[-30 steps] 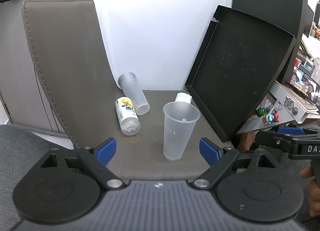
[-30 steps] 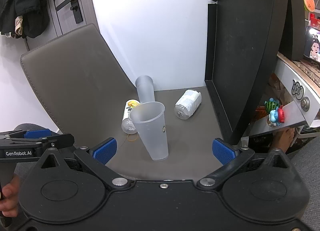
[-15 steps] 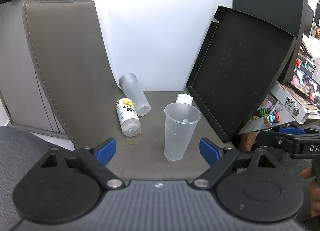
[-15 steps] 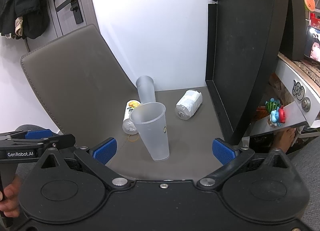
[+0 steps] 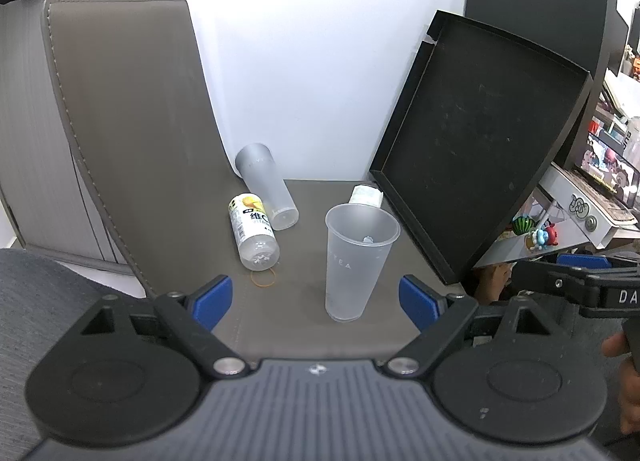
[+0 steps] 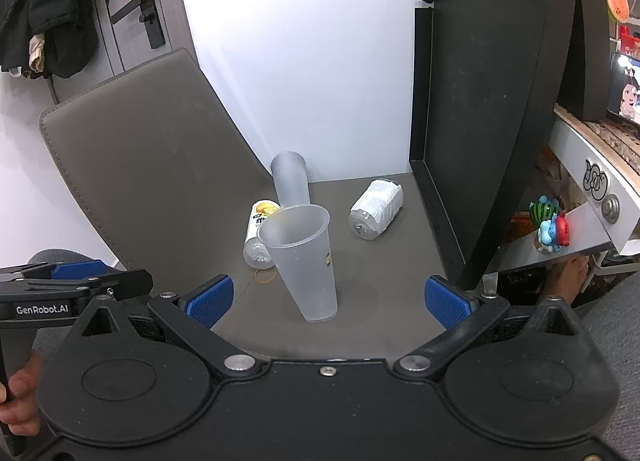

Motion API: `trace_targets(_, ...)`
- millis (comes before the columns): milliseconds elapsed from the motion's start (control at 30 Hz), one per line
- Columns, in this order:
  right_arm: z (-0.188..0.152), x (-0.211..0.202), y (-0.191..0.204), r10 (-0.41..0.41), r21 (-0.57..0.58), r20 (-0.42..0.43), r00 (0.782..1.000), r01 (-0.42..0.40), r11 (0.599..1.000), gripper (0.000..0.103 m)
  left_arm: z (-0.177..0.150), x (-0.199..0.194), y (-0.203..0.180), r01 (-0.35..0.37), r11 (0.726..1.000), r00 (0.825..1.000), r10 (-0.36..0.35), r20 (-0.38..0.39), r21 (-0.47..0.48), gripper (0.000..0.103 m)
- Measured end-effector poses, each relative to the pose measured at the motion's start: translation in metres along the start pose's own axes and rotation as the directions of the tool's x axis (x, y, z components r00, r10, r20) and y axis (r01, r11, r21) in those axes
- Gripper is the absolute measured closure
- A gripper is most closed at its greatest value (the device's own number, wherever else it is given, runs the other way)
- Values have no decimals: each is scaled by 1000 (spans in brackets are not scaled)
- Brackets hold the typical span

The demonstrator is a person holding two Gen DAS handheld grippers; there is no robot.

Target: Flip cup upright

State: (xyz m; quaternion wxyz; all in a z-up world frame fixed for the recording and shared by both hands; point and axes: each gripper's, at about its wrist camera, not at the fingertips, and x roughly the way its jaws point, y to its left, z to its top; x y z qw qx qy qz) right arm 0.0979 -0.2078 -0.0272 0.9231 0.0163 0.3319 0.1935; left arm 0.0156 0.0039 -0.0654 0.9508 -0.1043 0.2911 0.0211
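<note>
A frosted plastic cup (image 5: 354,261) stands upright, mouth up, on the grey chair seat (image 5: 312,325); it also shows in the right wrist view (image 6: 306,261). A second frosted cup (image 5: 266,191) lies on its side behind it, seen again in the right wrist view (image 6: 290,183). My left gripper (image 5: 316,299) is open and empty, held back from the upright cup. My right gripper (image 6: 328,301) is open and empty, just in front of that cup.
A yellow-labelled bottle (image 5: 254,227) and a white-wrapped bottle (image 6: 376,209) lie on the seat. A rubber band (image 5: 263,278) lies near the front. A black tray (image 5: 480,141) leans at the right. The chair back (image 5: 120,121) rises at the left.
Both grippers have drawn back slightly from the upright cup. Nothing on the seat has moved.
</note>
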Motion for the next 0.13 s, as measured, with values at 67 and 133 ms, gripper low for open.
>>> trace_targets(67, 0, 0, 0, -2, -1, -1, 1000, 2, 1000, 0, -1, -1, -2, -10, 1000, 1000, 9, 11, 6, 14)
trace_targets(133, -1, 1, -1, -2, 4, -4, 1000, 2, 1000, 0, -1, -1, -3, -4, 1000, 1000, 4, 13, 12, 14)
